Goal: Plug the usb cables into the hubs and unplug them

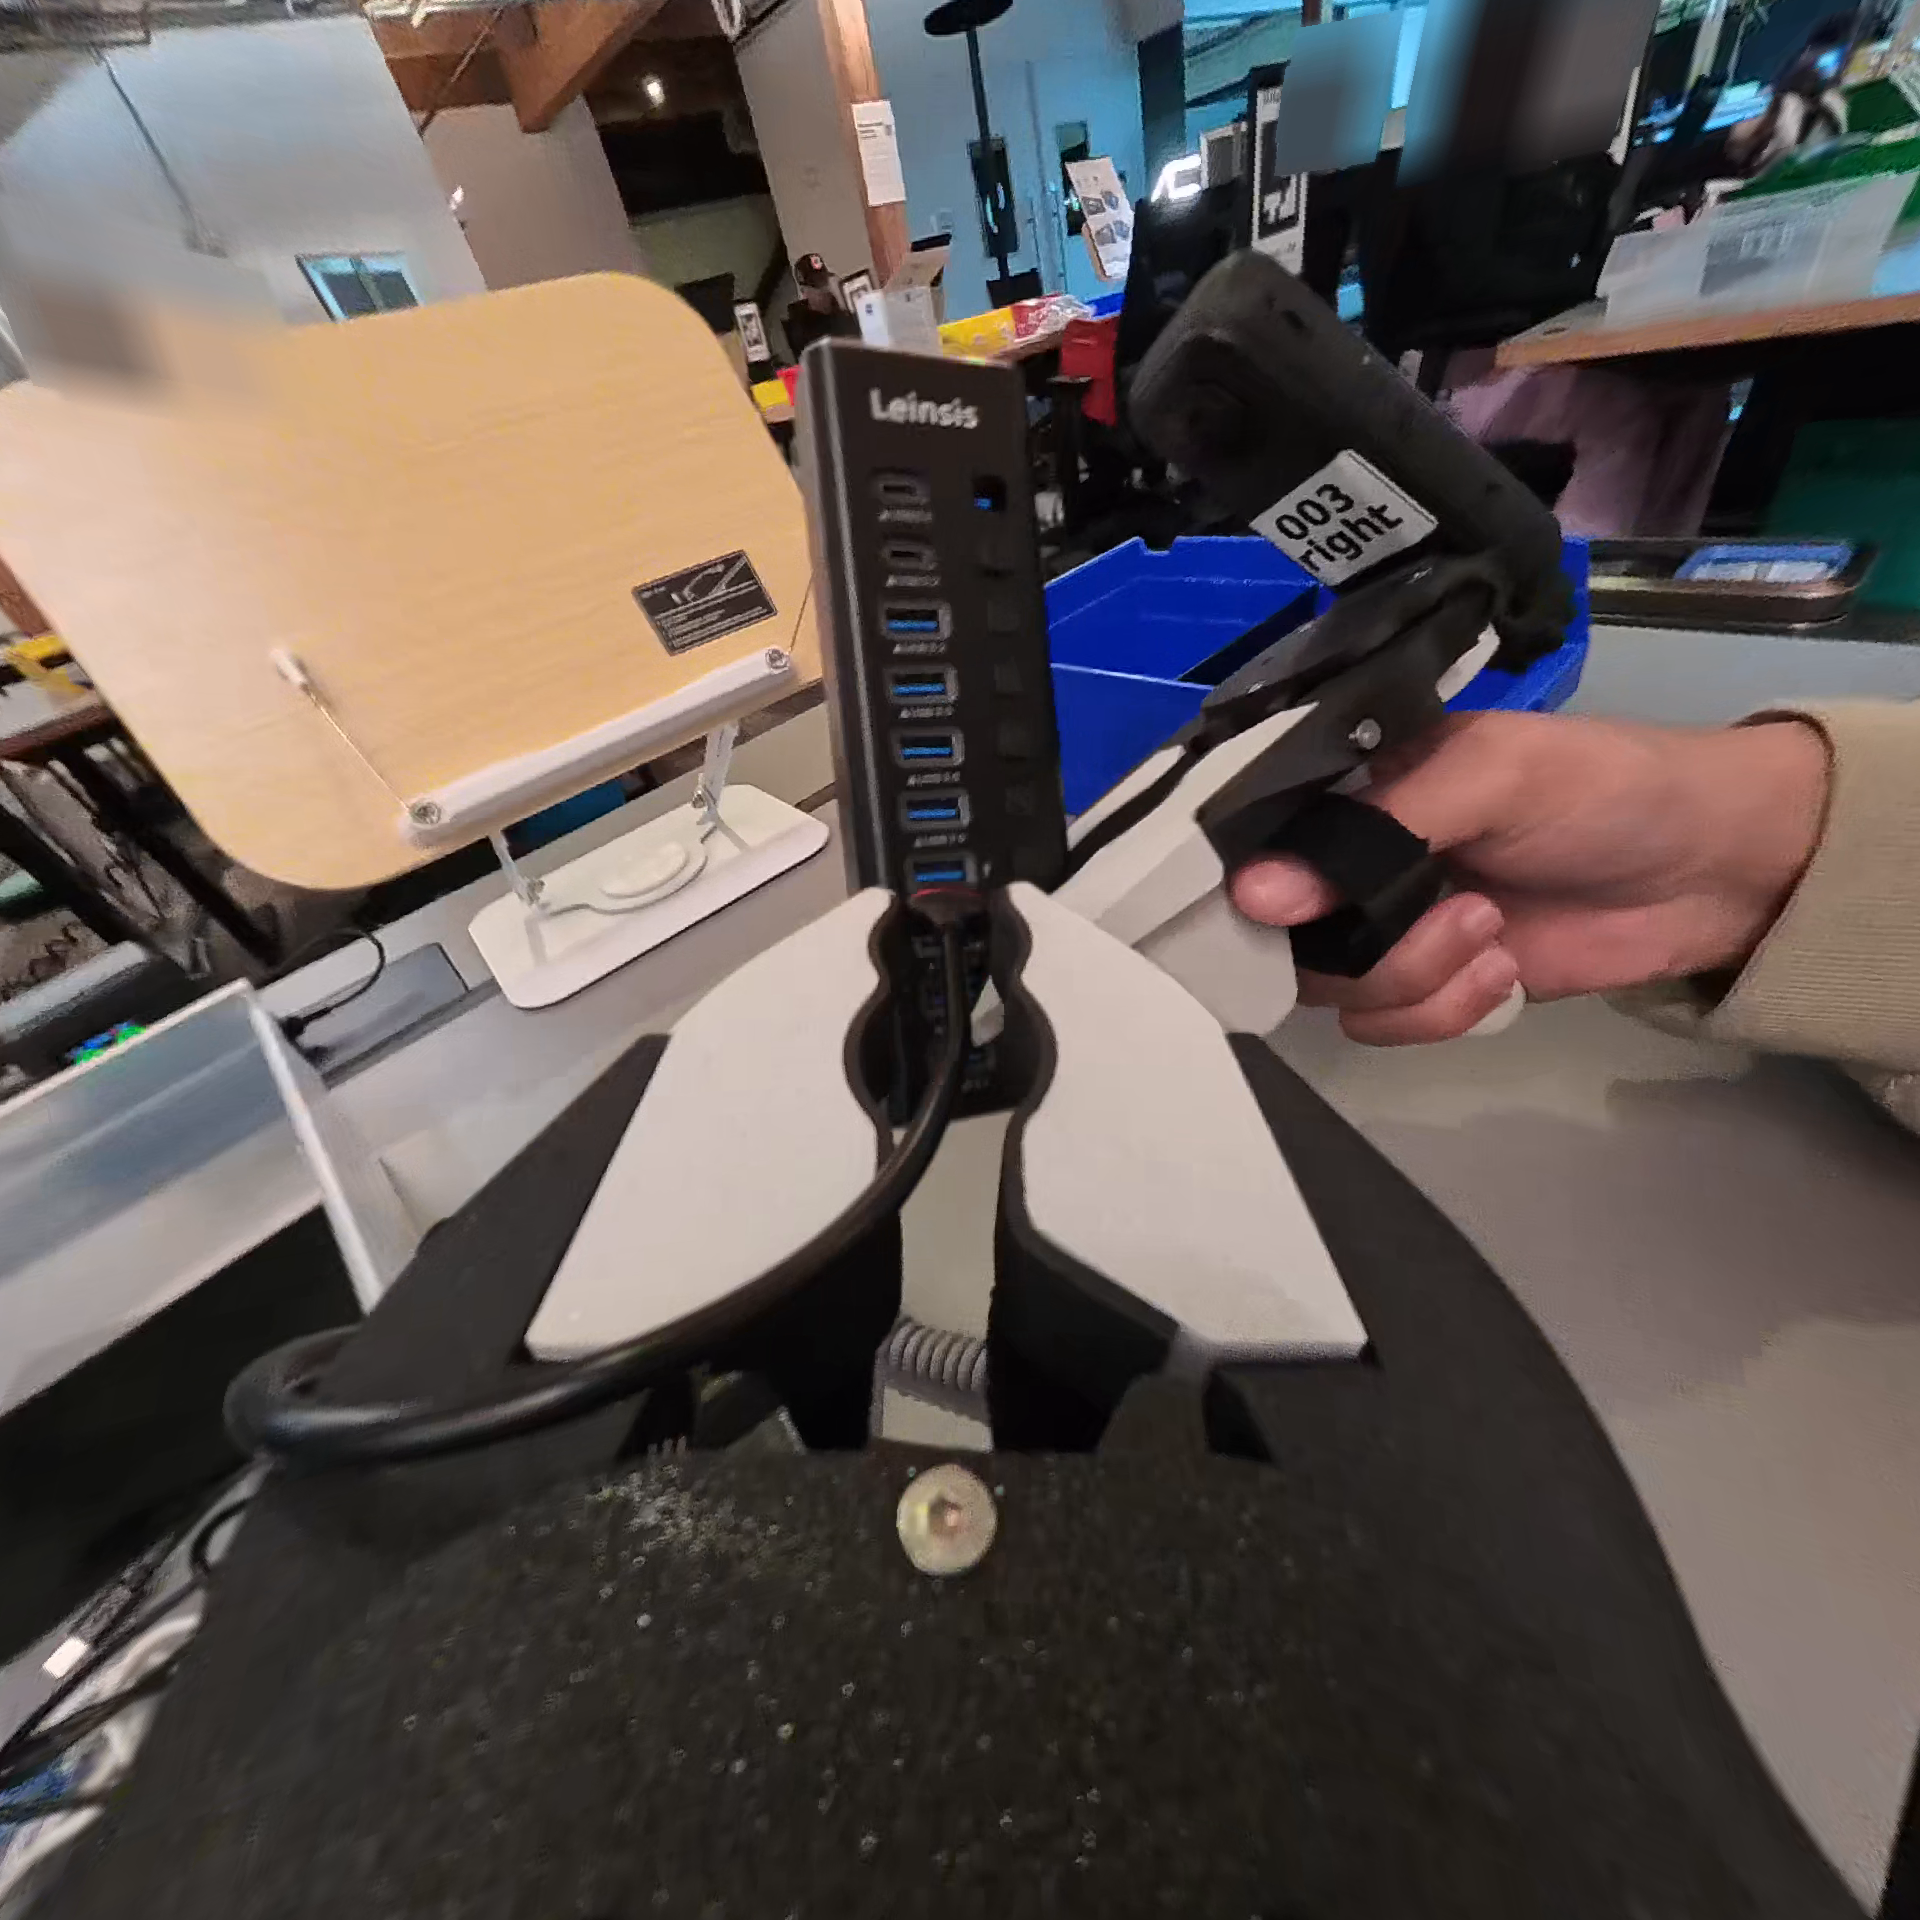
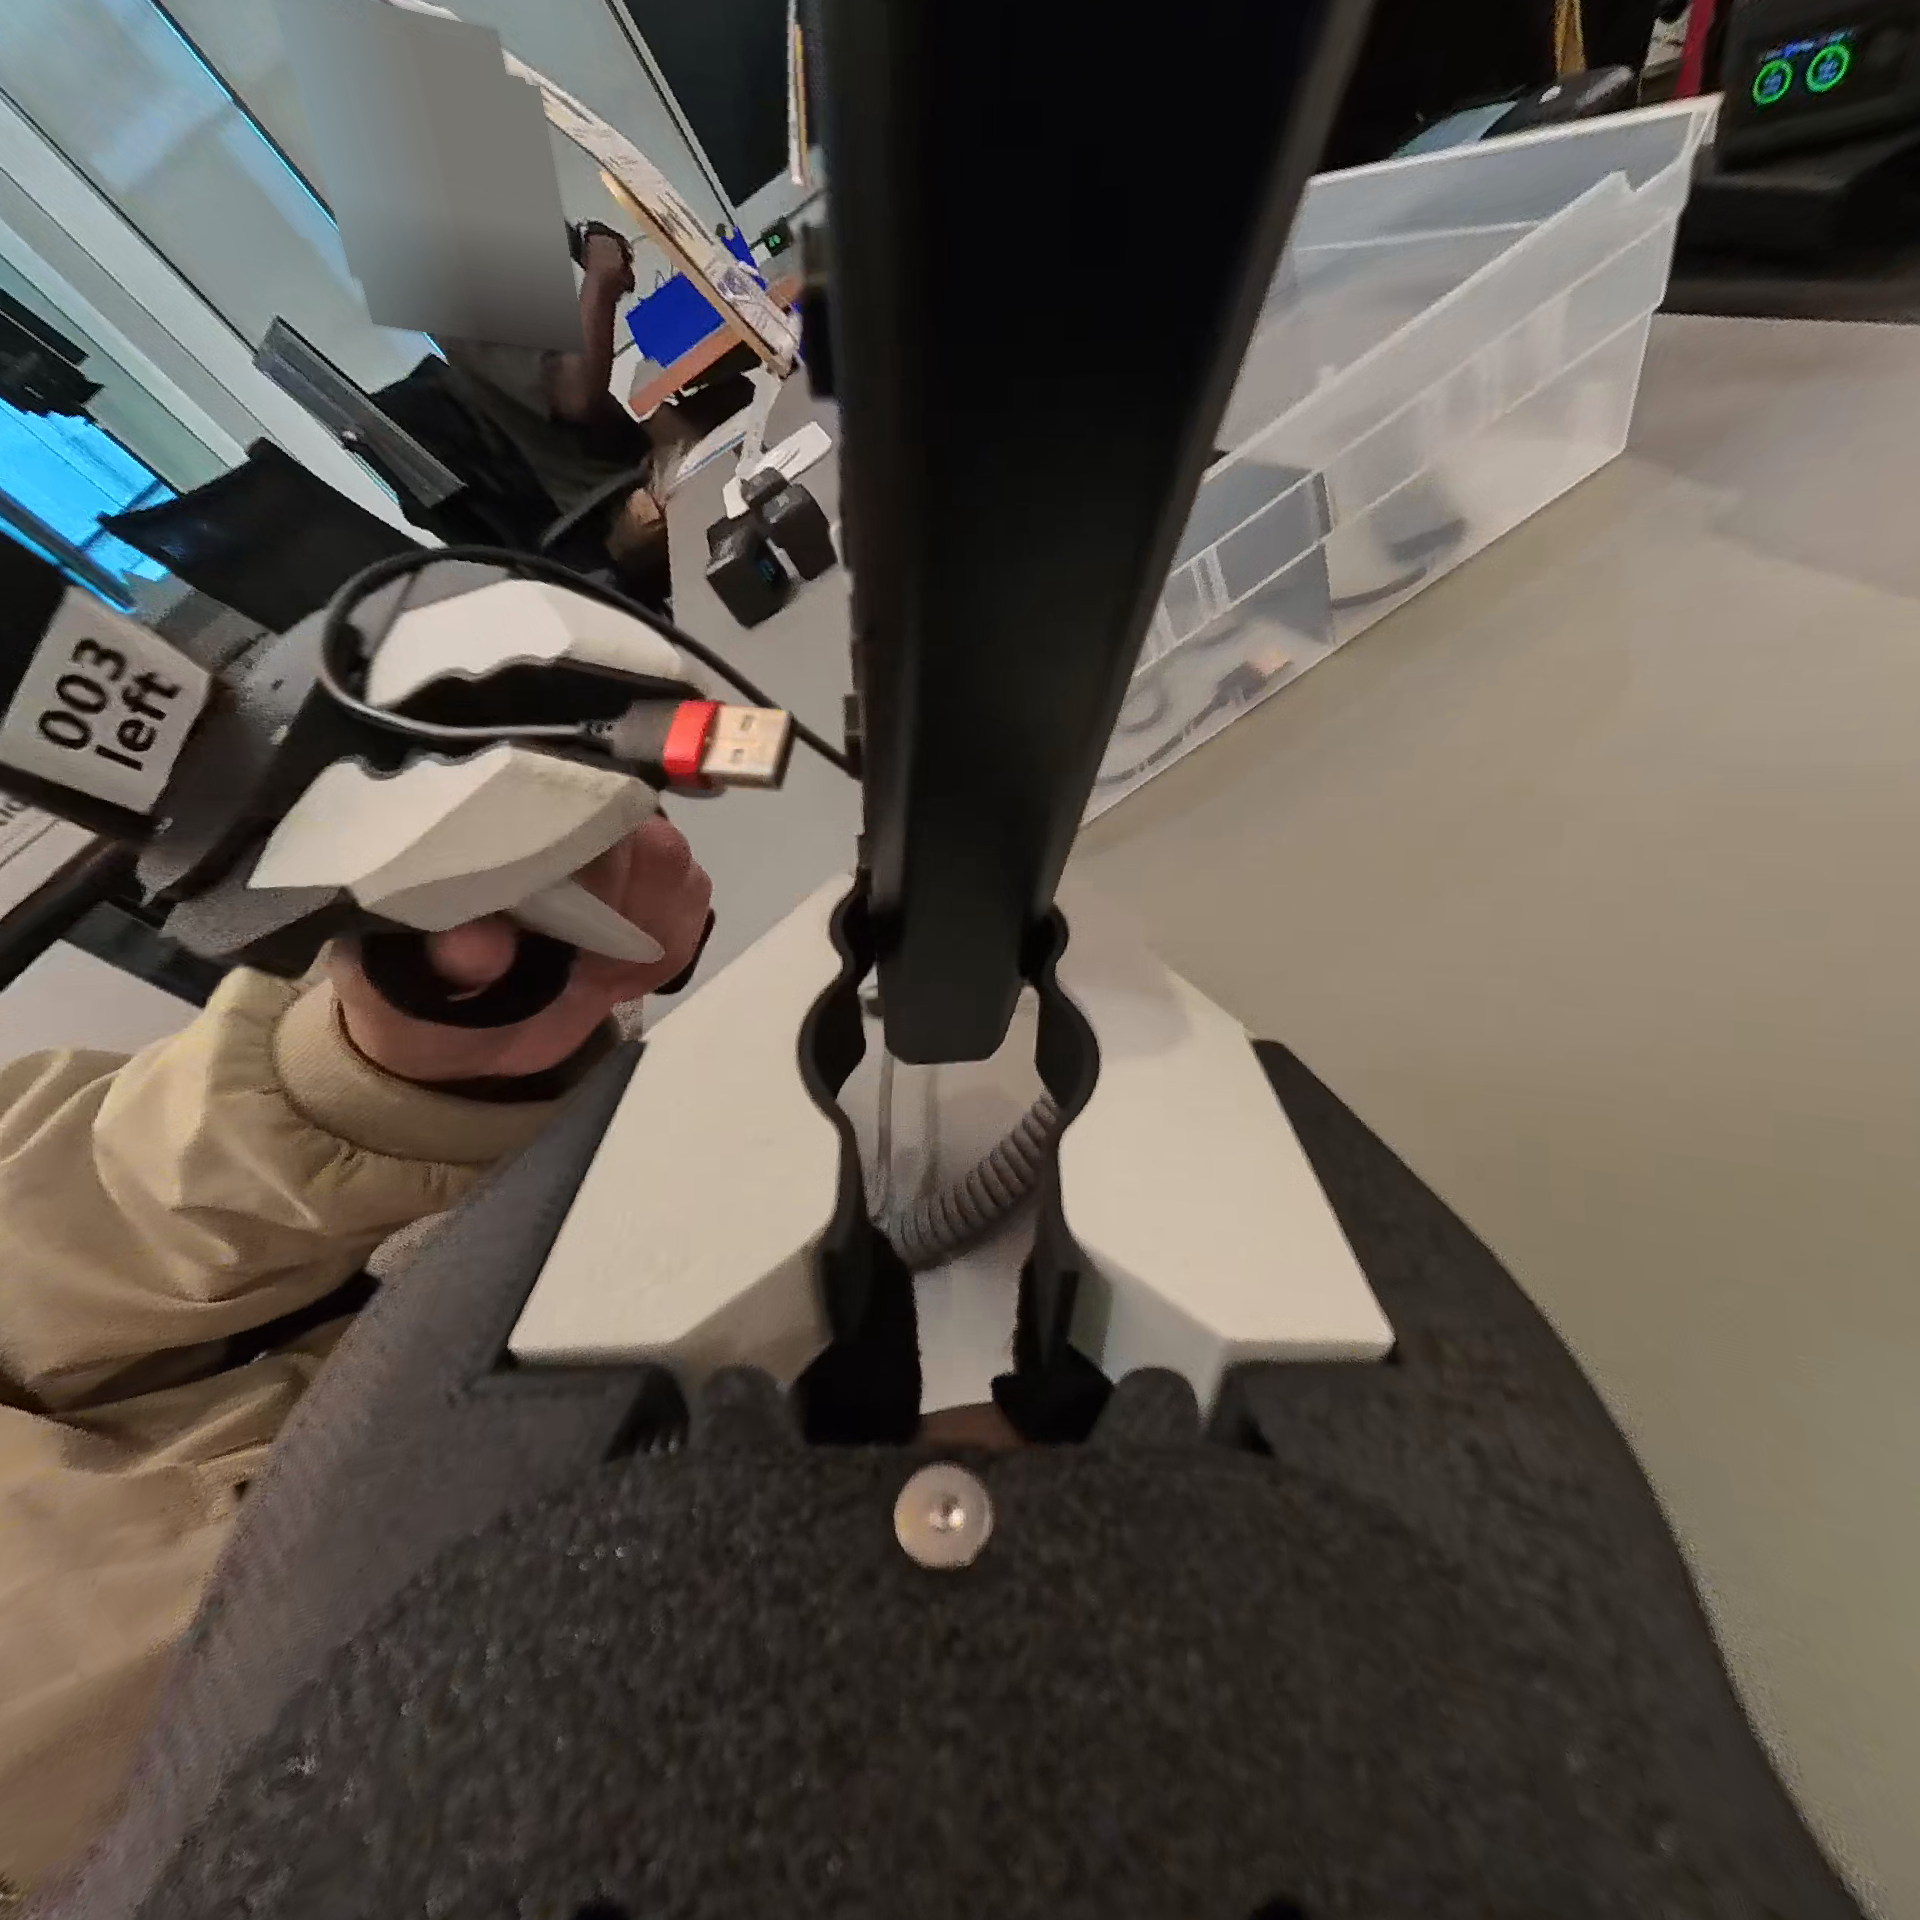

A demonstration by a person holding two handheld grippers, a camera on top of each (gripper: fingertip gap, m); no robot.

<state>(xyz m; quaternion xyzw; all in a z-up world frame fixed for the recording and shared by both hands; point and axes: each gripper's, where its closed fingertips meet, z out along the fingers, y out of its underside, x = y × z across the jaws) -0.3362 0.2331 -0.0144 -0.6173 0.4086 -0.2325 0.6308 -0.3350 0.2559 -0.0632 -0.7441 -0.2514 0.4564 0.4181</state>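
Note:
A black USB hub (image 1: 925, 623) with a column of blue ports stands upright. My right gripper (image 2: 956, 935) is shut on its lower end (image 2: 997, 520); this gripper also shows in the left wrist view (image 1: 1174, 914), held by a hand. My left gripper (image 1: 945, 914) is shut on a USB plug with a red collar (image 1: 943, 902), right in front of a low blue port. In the right wrist view the left gripper (image 2: 644, 727) holds the plug (image 2: 727, 748) level, its metal tip a short gap from the hub's port side. Its black cable (image 1: 582, 1382) loops off left.
A tilted wooden book stand (image 1: 416, 582) stands behind the hub on the left, a blue bin (image 1: 1164, 644) behind it on the right. A clear plastic bin (image 2: 1455, 416) holding cables sits on the grey table (image 2: 1558, 935). Small black cubes (image 2: 769, 561) lie farther back. The gap from one gripper's tips to the other's is roughly 5 centimeters.

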